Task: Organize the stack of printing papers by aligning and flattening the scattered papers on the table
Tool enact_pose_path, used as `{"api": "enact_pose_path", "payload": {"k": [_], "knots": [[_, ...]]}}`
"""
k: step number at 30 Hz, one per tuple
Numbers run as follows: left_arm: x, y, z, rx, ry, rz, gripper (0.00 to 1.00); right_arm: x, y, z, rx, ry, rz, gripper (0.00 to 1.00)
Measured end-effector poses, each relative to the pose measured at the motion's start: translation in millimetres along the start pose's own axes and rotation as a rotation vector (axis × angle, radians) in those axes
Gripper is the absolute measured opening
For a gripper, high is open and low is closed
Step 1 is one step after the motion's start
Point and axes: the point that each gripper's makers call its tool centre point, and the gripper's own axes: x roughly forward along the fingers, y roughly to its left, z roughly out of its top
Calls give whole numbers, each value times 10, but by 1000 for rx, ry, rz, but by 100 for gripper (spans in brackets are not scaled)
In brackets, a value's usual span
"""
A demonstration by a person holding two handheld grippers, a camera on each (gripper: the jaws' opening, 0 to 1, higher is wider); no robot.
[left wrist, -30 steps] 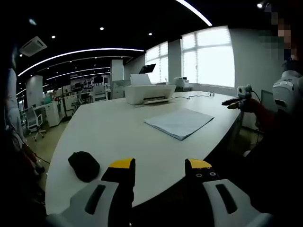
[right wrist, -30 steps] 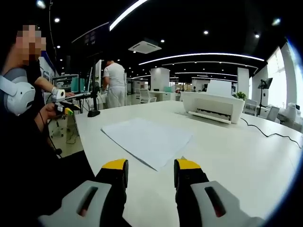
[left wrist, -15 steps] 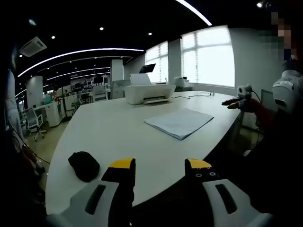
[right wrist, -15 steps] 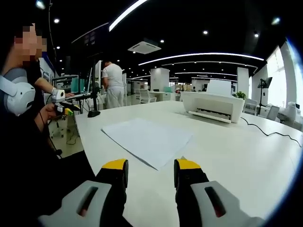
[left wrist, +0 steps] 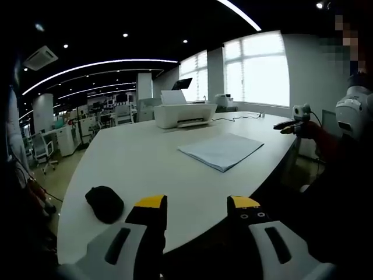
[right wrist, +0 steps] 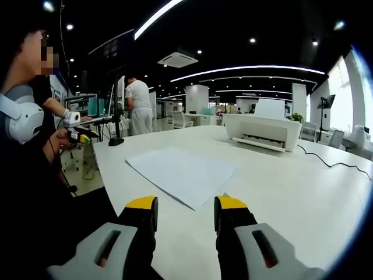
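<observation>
A flat stack of white printing paper [left wrist: 221, 150] lies on the white table [left wrist: 140, 163], well ahead of my left gripper [left wrist: 195, 205], which is open with nothing between its yellow-tipped jaws. In the right gripper view the same paper stack [right wrist: 182, 172] lies just beyond my right gripper [right wrist: 185, 207], also open and holding nothing. The sheets look nearly squared, with edges slightly offset. The other gripper [left wrist: 291, 125] shows at the right of the left gripper view, held in a person's hand beyond the table edge.
A white printer [left wrist: 183, 114] stands at the far side, with a black cable [right wrist: 335, 165] running from it. A black mouse-like object [left wrist: 105, 203] lies near the left table edge. A person [right wrist: 140, 105] stands behind the table; chairs and desks fill the background.
</observation>
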Motion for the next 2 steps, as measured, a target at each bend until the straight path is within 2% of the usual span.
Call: {"api": "enact_pose_path", "payload": {"k": [2], "knots": [[-2,0,1,2,1,0,46,-4,2,1,1,-1,0,35]]}}
